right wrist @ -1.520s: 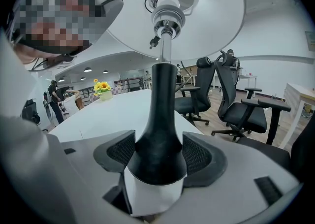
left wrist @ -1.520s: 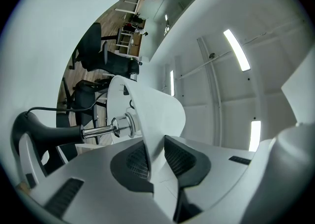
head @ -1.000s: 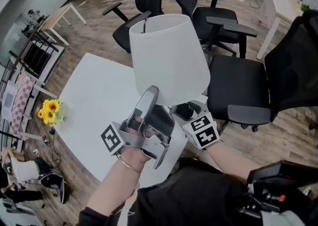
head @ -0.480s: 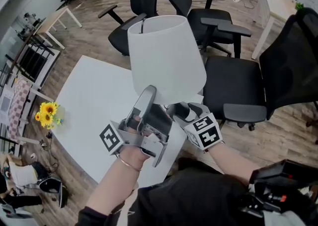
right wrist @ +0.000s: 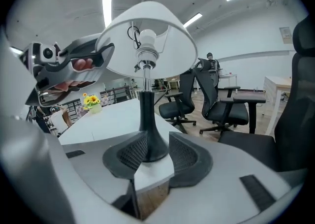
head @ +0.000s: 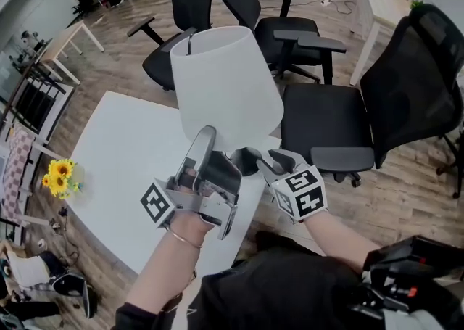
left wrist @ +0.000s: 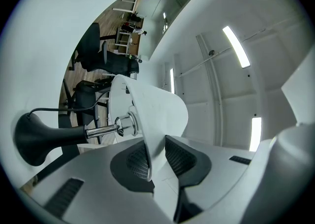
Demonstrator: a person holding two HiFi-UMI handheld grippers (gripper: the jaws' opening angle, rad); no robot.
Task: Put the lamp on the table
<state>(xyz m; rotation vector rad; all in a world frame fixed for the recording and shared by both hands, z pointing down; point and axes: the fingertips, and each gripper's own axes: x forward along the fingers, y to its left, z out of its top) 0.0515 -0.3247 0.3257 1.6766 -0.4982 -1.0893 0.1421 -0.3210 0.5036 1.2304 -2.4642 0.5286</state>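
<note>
My left claw is clamped shut on the lamp: the thin rim of the white shade runs edge-on between my two ribbed pads, and both press on it. My right claw has just been closing, and it now sits round the black flared foot of the lamp, with a pad against either side of it. The lamp stands roughly upright between my two claws, shade up and leaning slightly away from me, at the near corner of the white table. I cannot tell whether the foot rests on the tabletop or hangs just above it. A bunch of sunflowers stands at the far left edge of the table, well apart from the lamp, and a black office chair is just beyond the table to the right.
</note>
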